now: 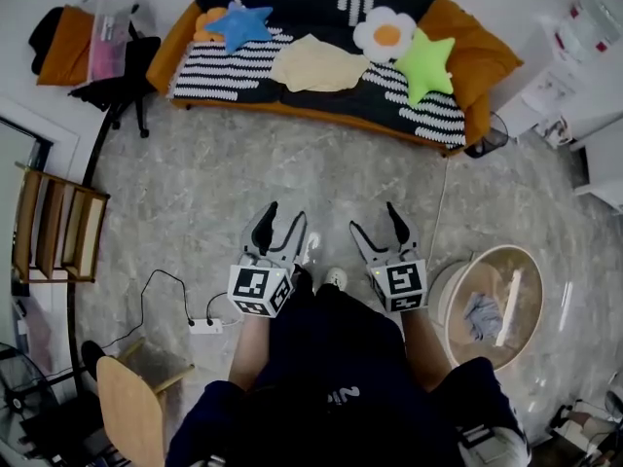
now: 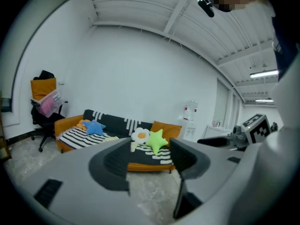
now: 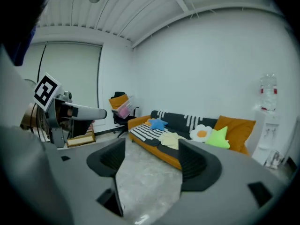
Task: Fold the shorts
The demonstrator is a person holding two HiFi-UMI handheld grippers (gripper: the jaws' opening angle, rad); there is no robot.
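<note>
Pale yellow shorts (image 1: 316,64) lie crumpled on the seat of the striped black-and-white sofa (image 1: 243,78), far ahead of both grippers. In the right gripper view the shorts (image 3: 171,140) show on the sofa above the gap between the jaws. My left gripper (image 1: 285,214) is held at waist height over the floor, open, with nothing between its fingers. Beside it my right gripper (image 1: 374,217) is open wider and also empty. Both point toward the sofa. In the left gripper view the left gripper (image 2: 150,161) frames the sofa, and the right gripper's marker cube (image 2: 255,125) shows at the right.
A blue star pillow (image 1: 238,24), a flower pillow (image 1: 384,33) and a green star pillow (image 1: 424,63) lie on the sofa. An office chair (image 1: 122,81) with clothes stands at far left. A round glass table (image 1: 492,305) is at right, a wooden chair (image 1: 131,412) and power strip (image 1: 204,326) at near left.
</note>
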